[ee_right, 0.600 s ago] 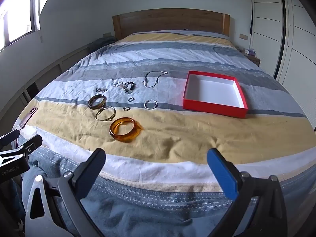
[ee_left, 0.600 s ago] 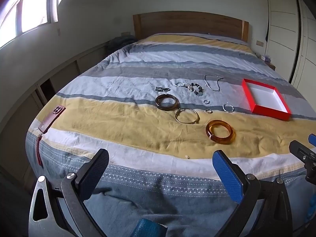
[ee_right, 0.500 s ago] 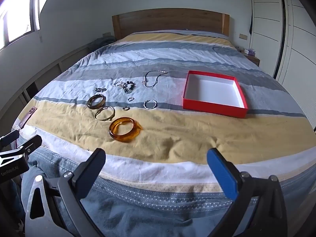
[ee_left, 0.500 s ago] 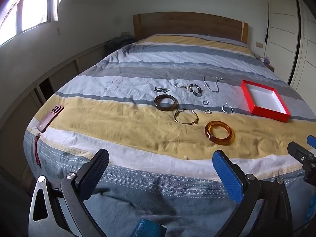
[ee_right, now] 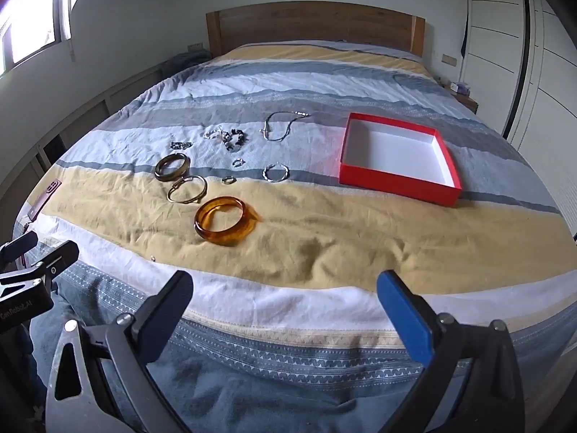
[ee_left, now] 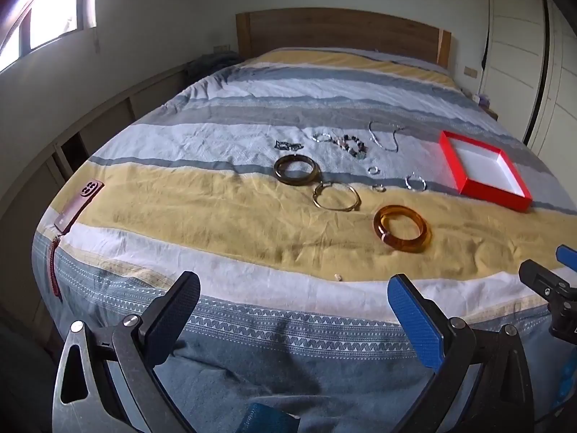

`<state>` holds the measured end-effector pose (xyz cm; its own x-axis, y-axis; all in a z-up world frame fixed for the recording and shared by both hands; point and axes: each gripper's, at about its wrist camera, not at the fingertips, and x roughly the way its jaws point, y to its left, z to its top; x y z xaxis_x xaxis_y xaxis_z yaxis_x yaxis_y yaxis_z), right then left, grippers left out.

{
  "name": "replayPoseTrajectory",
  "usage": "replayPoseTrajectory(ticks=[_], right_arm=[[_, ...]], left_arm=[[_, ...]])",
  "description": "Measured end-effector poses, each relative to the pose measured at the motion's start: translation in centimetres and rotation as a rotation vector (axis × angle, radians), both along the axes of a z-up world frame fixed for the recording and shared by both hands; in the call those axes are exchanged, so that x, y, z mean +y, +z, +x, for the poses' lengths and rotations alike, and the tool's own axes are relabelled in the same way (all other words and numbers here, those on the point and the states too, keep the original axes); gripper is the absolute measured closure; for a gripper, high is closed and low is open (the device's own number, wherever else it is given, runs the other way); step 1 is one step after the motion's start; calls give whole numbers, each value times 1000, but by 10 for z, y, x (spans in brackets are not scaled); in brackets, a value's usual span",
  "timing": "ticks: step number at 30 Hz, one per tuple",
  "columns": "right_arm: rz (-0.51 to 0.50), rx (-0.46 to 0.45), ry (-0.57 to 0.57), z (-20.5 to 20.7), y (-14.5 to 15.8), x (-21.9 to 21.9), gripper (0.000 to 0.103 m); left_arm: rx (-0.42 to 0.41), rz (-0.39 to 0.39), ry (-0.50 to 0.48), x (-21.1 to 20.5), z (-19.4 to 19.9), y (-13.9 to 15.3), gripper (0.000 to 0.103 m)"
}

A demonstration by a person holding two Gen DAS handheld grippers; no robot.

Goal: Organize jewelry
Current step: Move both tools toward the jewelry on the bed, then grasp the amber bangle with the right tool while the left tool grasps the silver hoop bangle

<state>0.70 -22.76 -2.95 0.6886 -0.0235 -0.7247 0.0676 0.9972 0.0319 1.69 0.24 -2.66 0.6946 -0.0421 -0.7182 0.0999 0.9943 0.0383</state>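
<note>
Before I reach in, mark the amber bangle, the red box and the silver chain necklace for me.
amber bangle (ee_right: 224, 225), right wrist view, on its near rim.
red box (ee_right: 396, 182), right wrist view, on its near outer wall.
silver chain necklace (ee_right: 276, 138), right wrist view, on the chain's lower curve.

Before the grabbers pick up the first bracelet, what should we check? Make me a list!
1. Left gripper open with nothing between its fingers: ok.
2. Right gripper open with nothing between its fingers: ok.
3. Red box has room inside, only its white bottom shows: ok.
4. Amber bangle lies by itself on the yellow stripe, touching no other piece: ok.
5. Gold wire bangle clear of the dark brown bangle: not ok, they sit right against each other.
6. Silver chain necklace free of knots: cannot tell, too small to see.
</note>
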Motion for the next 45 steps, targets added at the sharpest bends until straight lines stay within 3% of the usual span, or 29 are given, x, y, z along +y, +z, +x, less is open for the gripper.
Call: replayPoseTrajectory(ticks=[14, 37, 45], right_arm=[[16, 61, 11, 13, -17, 0, 1], [12, 105, 62, 35, -32, 8, 1], [24, 137, 100, 49, -44, 11, 2]], left_arm=[[72, 0, -4, 2, 15, -12, 0], [84, -23, -18, -2, 38, -28, 1], [154, -44, -11, 0, 64, -40, 1]])
